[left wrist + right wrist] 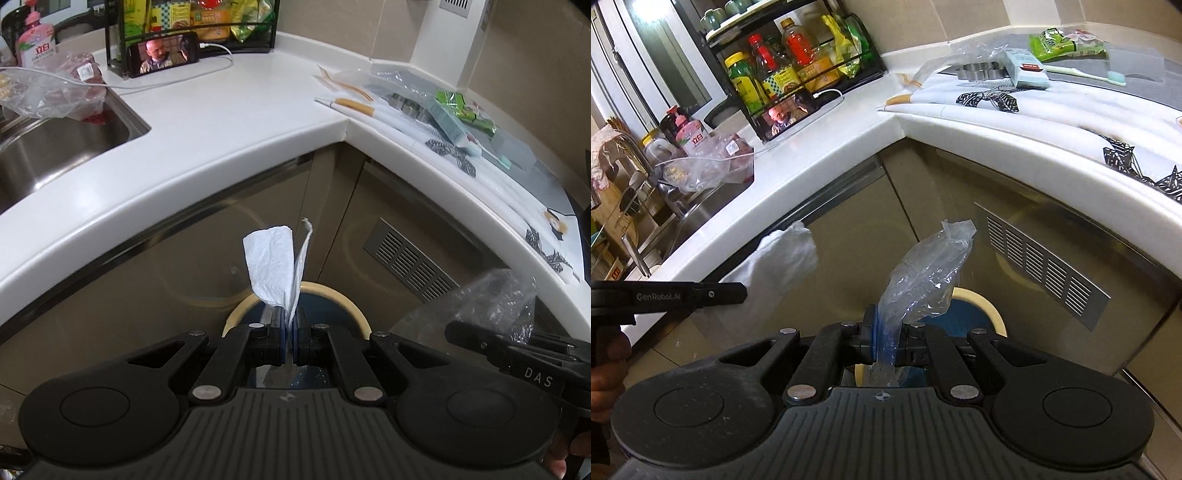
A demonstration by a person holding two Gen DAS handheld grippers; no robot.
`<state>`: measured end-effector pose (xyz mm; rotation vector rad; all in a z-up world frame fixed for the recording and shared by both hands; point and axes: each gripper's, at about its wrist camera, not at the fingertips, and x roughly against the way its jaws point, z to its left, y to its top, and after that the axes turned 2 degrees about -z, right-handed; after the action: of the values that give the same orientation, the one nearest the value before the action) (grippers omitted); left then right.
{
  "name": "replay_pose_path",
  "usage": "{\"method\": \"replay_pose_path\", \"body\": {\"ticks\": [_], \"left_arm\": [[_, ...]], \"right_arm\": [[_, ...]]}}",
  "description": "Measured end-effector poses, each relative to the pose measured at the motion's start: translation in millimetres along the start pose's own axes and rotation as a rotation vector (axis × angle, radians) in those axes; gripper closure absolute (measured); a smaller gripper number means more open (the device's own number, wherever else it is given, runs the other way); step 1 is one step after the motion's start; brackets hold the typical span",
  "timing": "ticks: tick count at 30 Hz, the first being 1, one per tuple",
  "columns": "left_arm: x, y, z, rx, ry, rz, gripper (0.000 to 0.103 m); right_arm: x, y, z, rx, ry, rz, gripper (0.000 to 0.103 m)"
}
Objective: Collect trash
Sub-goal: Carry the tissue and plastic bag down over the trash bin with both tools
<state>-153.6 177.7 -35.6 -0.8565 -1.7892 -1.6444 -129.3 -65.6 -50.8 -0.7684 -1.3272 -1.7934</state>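
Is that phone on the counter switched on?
On. The phone, propped against the black rack, shows a bright video picture, with a white cable plugged in.

Your left gripper [290, 328] is closed tight on a white paper tissue [271, 266], which stands up from the jaws; right under it you see the trash bin [354, 308] with a cream rim and a dark inside; at the lower right your right gripper [491, 341] comes into the picture with a crumpled clear plastic bag [498, 302] at its tip; above, the white countertop [229, 122] bends around the corner; the steel sink [55, 155] is at the left, and a phone [162, 53] with a lit screen leans on a black rack [192, 33] at the back.
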Motion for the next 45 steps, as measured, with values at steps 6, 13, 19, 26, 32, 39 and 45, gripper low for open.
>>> {"method": "replay_pose_path", "body": {"ticks": [6, 13, 19, 26, 32, 39, 45], "left_arm": [[-5, 1, 0, 0.001, 0.003, 0.014, 0.1], [-7, 0, -2, -0.008, 0.004, 0.017, 0.1], [-8, 0, -5, -0.023, 0.006, 0.021, 0.1], [-10, 0, -8, -0.048, 0.008, 0.023, 0.1], [-13, 0, -8, -0.047, 0.005, 0.036, 0.1], [-20, 3, -7, -0.047, 0.008, 0.046, 0.1], [-27, 7, -4, -0.042, 0.01, 0.045, 0.1]], "right_arm": [[-2, 0, 3, 0.015, 0.002, 0.007, 0.096], [-5, 1, 5, 0.016, 0.003, 0.018, 0.096], [-7, 0, 4, 0.006, 0.004, 0.03, 0.096], [-8, -1, 2, -0.005, 0.004, 0.035, 0.096], [-7, 2, 4, 0.016, -0.01, 0.012, 0.096], [-11, 4, 0, 0.018, -0.028, 0.009, 0.096], [-20, 8, -1, 0.024, -0.052, 0.018, 0.096]]}}
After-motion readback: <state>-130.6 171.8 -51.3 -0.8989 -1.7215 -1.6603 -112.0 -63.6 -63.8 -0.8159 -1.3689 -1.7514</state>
